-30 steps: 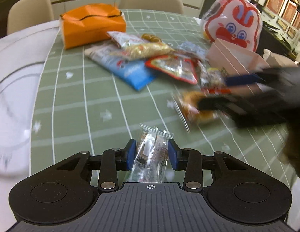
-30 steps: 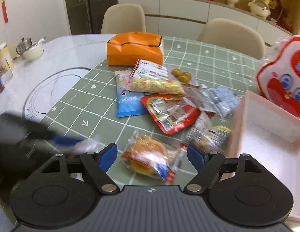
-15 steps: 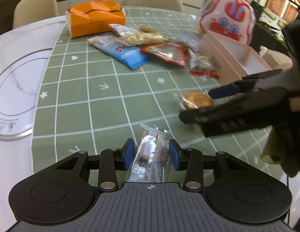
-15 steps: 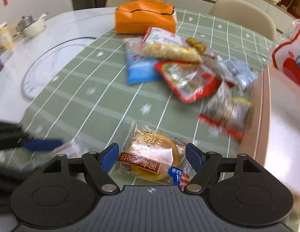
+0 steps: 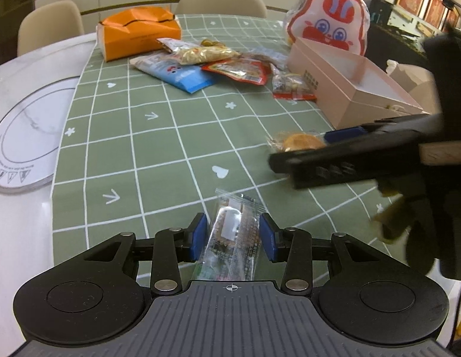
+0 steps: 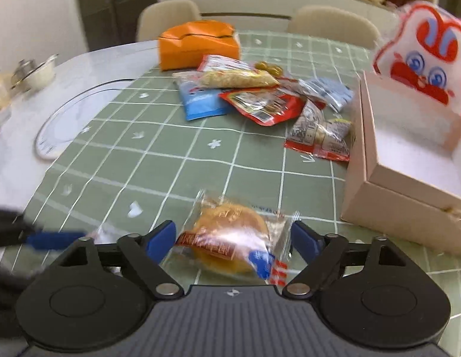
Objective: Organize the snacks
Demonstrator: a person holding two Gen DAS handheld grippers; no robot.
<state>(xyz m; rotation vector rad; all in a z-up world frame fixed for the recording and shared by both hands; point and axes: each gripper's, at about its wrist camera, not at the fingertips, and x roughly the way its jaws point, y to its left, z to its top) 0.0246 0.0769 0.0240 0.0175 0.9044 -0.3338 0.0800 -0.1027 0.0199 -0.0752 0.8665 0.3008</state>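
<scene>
My left gripper (image 5: 232,235) is shut on a small clear snack packet (image 5: 234,232) and holds it low over the green checked cloth. My right gripper (image 6: 234,238) has its jaws on either side of a wrapped round cake (image 6: 230,238); whether they grip it I cannot tell. The cake also shows in the left wrist view (image 5: 298,142), beside the right gripper's arm (image 5: 364,154). An open pink box (image 6: 408,154) stands to the right, with nothing visible in the part I can see. A pile of snack bags (image 6: 248,95) lies in the middle of the table.
An orange pouch (image 5: 138,35) sits at the far end of the cloth. A rabbit-face bag (image 5: 328,20) stands behind the pink box (image 5: 352,86). A round glass turntable (image 5: 25,134) is on the white table at the left. Chairs stand behind the table.
Both grippers have drawn back toward the near edge of the table. The round cake has come along between the right gripper's jaws. The clear packet stays in the left gripper.
</scene>
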